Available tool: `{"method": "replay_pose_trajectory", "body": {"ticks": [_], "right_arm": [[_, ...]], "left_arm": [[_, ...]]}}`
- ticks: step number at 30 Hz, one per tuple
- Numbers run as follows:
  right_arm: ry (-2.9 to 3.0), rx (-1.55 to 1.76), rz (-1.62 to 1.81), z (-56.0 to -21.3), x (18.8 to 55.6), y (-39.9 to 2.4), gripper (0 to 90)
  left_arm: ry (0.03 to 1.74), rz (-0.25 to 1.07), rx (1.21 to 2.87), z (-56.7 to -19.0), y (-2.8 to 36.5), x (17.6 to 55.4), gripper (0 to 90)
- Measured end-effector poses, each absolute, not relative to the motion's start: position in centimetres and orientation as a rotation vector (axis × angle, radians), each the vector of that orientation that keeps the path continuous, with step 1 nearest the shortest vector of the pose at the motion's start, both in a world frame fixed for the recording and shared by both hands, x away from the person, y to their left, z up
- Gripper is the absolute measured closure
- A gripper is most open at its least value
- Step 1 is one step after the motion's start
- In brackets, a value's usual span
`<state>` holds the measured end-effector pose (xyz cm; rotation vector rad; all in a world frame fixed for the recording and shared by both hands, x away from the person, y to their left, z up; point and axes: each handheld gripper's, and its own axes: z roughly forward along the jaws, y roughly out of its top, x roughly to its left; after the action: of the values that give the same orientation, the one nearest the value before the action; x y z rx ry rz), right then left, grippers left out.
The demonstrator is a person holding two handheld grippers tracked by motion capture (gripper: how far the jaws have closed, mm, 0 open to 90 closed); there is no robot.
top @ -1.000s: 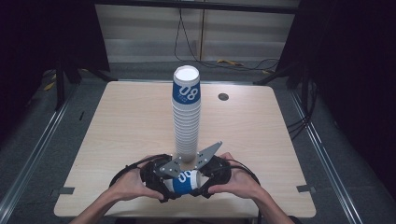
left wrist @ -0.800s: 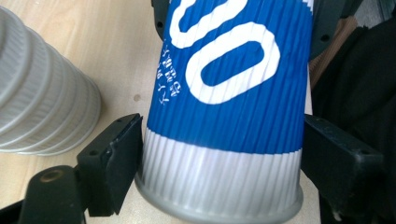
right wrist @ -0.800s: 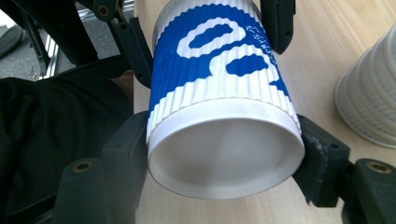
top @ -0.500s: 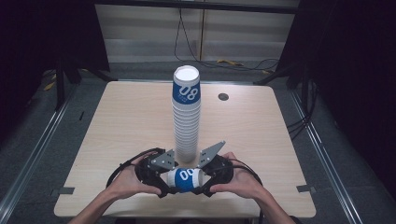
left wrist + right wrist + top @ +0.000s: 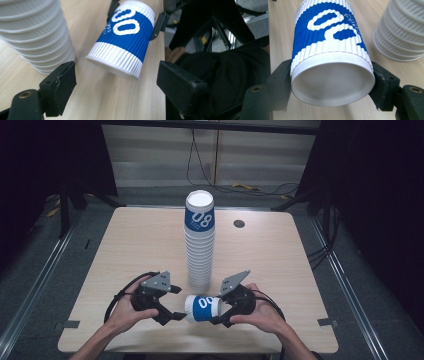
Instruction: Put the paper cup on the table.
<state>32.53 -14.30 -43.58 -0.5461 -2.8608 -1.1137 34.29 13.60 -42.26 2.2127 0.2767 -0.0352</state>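
A tall stack of ribbed white paper cups [image 5: 200,245] stands mid-table, its top cup blue with "08". In front of it a single blue-and-white cup [image 5: 202,308] lies sideways just above the table. My right gripper [image 5: 217,308] is shut on the cup's right end. In the right gripper view the cup [image 5: 329,37] sits between both jaws, one round end facing the camera. My left gripper [image 5: 177,303] is open at the cup's left end, apart from it. In the left gripper view the cup [image 5: 125,37] hangs beyond the spread pads [image 5: 61,83], and the stack [image 5: 35,35] is at the left.
The wooden table [image 5: 125,245] has a small dark round hole [image 5: 239,223] at the back right. Its front edge runs just below the person's hands. Cables [image 5: 235,185] lie on the floor behind the table, and metal rails run along both sides.
The left gripper has drawn back to the left and let go of the cup. The right gripper now holds the cup alone, lying sideways in front of the stack.
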Motion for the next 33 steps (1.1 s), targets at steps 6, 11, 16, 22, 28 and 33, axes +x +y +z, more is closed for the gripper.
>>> {"method": "replay_pose_trajectory", "body": {"ticks": [6, 11, 16, 22, 28, 33], "right_arm": [[-2.847, -0.605, -1.209, -43.5, 32.3, -15.3, 29.3], [-2.787, -0.698, -1.332, -43.7, 32.6, -16.9, 29.3], [-2.709, -0.709, -1.406, -43.9, 32.6, -17.4, 29.3], [-2.651, -0.692, -1.477, -44.4, 32.5, -17.4, 29.3], [-2.608, -0.64, -1.557, -44.6, 32.4, -17.2, 29.4], [-2.562, -0.619, -1.629, -44.8, 32.4, -17.1, 29.3]], "left_arm": [[0.313, 0.003, 2.143, -42.9, 14.2, 34.1, 15.8], [0.325, 0.064, 2.116, -43.6, 14.1, 33.8, 15.8], [0.337, 0.122, 2.029, -43.9, 14.0, 33.9, 15.8], [0.343, 0.04, 1.96, -43.8, 14.1, 33.8, 15.8], [0.37, 0.024, 1.907, -43.2, 14.7, 33.8, 15.6], [0.354, -0.012, 1.88, -42.9, 14.9, 33.8, 15.5]]}}
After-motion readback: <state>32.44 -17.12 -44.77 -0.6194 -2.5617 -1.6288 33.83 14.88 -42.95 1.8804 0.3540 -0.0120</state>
